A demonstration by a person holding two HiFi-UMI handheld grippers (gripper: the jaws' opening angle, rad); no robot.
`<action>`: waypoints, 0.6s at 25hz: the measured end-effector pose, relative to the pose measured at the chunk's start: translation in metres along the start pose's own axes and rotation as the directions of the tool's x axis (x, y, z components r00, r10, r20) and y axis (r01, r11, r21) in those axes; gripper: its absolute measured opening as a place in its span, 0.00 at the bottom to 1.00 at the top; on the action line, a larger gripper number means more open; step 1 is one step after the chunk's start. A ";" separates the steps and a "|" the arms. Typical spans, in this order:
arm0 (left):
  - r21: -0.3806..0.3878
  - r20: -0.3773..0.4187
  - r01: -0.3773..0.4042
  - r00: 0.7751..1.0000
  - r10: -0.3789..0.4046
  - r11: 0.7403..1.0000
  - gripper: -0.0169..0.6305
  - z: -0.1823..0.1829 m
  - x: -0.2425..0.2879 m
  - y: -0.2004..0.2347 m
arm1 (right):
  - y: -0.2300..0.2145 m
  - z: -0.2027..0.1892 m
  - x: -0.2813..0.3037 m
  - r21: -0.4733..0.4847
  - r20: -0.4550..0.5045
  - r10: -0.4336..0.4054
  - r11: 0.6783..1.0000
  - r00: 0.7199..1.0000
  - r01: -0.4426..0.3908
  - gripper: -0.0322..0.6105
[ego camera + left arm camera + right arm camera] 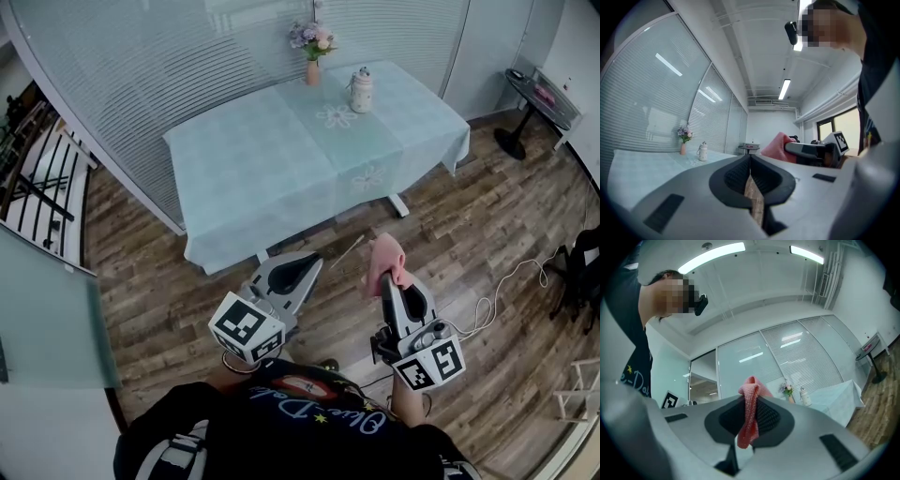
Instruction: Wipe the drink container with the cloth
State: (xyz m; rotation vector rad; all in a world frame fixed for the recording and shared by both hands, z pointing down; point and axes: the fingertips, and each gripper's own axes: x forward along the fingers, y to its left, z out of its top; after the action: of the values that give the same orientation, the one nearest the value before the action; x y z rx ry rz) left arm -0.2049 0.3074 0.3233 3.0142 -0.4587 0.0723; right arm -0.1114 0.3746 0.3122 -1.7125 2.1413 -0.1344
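**Two hand-held grippers, cloth and drink container: positions as seen**

1. Right gripper [751, 401]. Jaws closed on a pink knitted cloth [749, 420]. The cloth is pinched between the ribbed pads. One fold rises beyond the jaw tips and a loose end hangs down on the near side. From the head view the cloth shows as a bunch at the gripper's front end.

2. Left gripper [750, 161]. Jaws brought together, nothing between them. Only a thin slit stays below the point where they meet, and the wooden floor [450, 234] shows through it. This gripper is held just to the left of the right gripper, at about the same height, and both point forward.

3. Drink container [361, 91]. Pale, with a lid and a handle. It stands upright on the table [244, 178], well ahead of both grippers and apart from them, near the table's far edge. Neither gripper touches it.

4. Vase [312, 72]. Small and pinkish, holding flowers [312, 37]. It sits near the container, on its left as seen from the grippers, also at the far edge.

5. Table covering. Light blue-green cloth with faint flower motifs, hanging over the near edge that faces the grippers.

6. Side table [536, 98]. Dark and round, far off to the right of the right gripper.

7. Cable [511, 277]. White, lying on the floor to the right of the right gripper.
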 end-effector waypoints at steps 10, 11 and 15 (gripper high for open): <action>-0.009 0.008 0.040 0.999 -0.040 0.999 0.04 -0.004 0.019 0.002 | -0.014 0.001 -0.007 -0.010 0.009 -0.053 0.999 0.999 0.053 0.09; -0.009 0.013 0.055 0.998 -0.055 0.998 0.03 -0.002 0.024 0.004 | -0.016 0.003 -0.006 -0.018 0.010 -0.061 0.998 0.998 0.061 0.09; -0.006 0.048 0.110 0.993 -0.110 0.994 0.03 0.007 0.051 0.014 | -0.032 0.014 0.002 -0.055 0.026 -0.107 0.993 0.994 0.108 0.09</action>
State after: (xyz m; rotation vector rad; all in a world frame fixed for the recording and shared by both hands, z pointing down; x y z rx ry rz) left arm -0.1602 0.2787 0.3205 3.0318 -0.2948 -0.0096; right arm -0.0779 0.3669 0.3089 -1.8527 2.0550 -0.0843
